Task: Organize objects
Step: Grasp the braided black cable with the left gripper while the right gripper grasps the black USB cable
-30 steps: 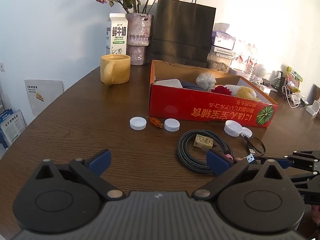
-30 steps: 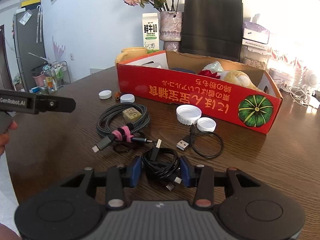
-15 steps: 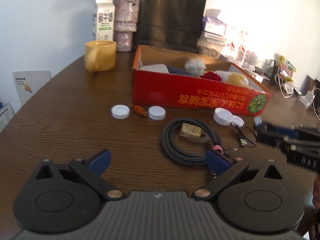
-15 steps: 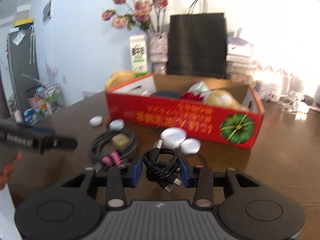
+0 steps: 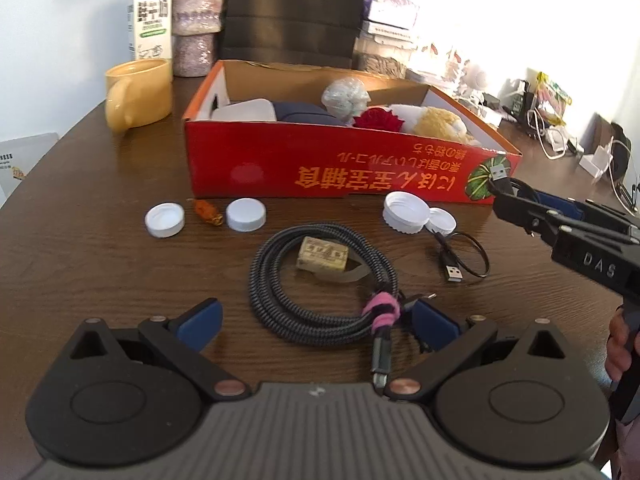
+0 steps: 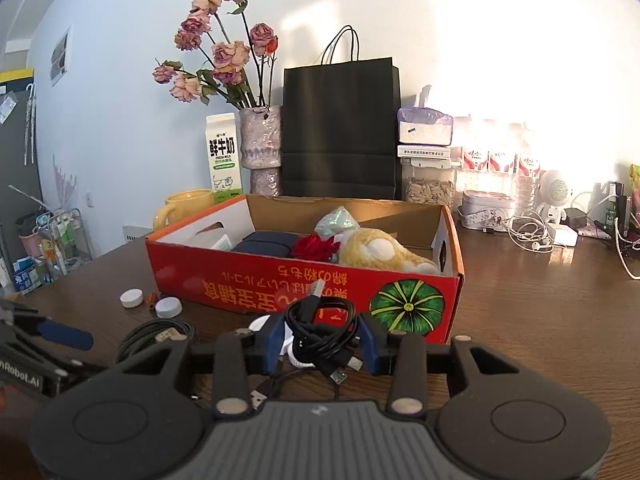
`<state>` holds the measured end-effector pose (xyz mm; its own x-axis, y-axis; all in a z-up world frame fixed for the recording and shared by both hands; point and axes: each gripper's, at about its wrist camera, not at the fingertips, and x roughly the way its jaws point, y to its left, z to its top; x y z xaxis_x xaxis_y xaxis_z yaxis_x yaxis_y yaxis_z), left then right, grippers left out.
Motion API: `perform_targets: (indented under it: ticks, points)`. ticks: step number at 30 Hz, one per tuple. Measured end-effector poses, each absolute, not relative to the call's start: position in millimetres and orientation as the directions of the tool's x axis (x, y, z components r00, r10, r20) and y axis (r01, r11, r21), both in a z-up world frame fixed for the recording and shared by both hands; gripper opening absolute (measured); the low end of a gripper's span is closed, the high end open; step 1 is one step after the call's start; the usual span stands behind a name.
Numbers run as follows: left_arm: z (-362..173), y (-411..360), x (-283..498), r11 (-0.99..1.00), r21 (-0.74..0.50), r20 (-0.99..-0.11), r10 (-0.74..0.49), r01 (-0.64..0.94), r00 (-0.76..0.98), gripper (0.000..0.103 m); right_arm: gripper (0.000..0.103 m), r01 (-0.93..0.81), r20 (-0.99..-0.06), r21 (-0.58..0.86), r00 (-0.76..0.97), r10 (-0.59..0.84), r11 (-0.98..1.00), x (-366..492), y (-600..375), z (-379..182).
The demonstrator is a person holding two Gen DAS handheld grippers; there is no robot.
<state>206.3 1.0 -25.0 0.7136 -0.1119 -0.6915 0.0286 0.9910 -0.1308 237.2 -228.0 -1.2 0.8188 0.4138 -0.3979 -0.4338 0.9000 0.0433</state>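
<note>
Right wrist view: the right hand-held gripper (image 6: 320, 342) has its blue pads pressed on a bundle of thin, glossy black USB cable (image 6: 322, 330), held clear of the dark wood-grain worktop (image 6: 540, 320) in front of the red cardboard box (image 6: 304, 286). A second ago that bundle sat low over the worktop, farther from the box; now it is lifted and nearer the box's printed front wall, with the grip unchanged.

In the left wrist view, the left hand-held gripper (image 5: 316, 322) stands wide open with nothing in it, its pads on either side of a coiled braided grey cable (image 5: 304, 280) bound with a pink strap (image 5: 382, 308). It has moved closer to that coil than before. A small tan rectangular block (image 5: 322, 255) lies inside the coil, and round white ribbed caps (image 5: 404, 212) rest by the box.
</note>
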Motion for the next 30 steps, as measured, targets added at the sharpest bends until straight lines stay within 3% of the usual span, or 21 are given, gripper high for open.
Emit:
perform_targets:
  ticks: [20, 30]
  points:
    - [-30.6, -8.7, 247.4, 0.997, -0.07, -0.76, -0.063, 0.015, 0.647, 0.103, 0.038, -0.427, -0.377, 0.027, 0.833, 0.405, 0.904, 228.9, -229.9, -10.5]
    - [-38.5, -19.1, 246.6, 1.0, 0.005, -0.741, -0.015, 0.029, 0.671, 0.103, 0.038, -0.427, -0.377, 0.028, 0.833, 0.406, 0.904, 228.6, -229.7, -10.2]
